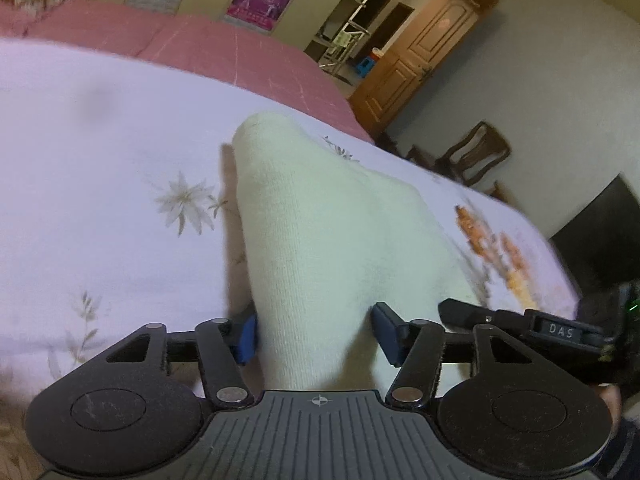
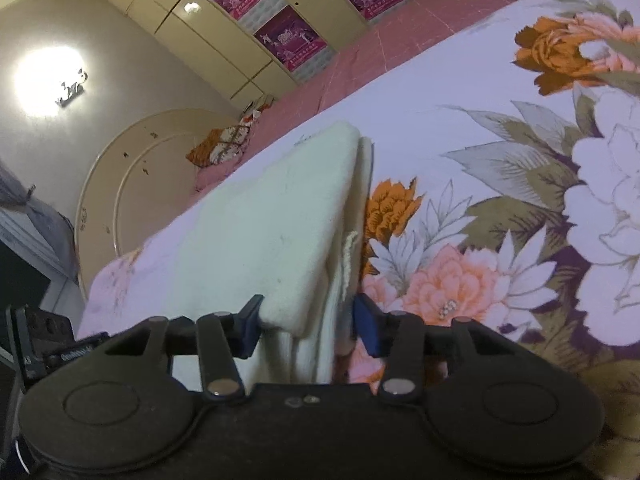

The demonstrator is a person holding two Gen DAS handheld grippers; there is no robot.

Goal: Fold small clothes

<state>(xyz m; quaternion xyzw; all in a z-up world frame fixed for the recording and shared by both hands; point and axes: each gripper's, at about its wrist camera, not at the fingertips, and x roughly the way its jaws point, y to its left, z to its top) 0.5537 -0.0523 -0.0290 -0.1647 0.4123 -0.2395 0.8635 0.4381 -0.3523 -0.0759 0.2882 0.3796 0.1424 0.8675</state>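
A cream knit garment is seen lying on the floral bedsheet of the bed, its near end raised between both tongs. The left tongs are half closed with the blue pads against the bunched cloth on both sides, so the garment is gripped; the right tongs are likewise narrowed on a folded corner, the left pad touching the cloth, contact at the right pad cannot be told for certain. A pink quilt is seen behind
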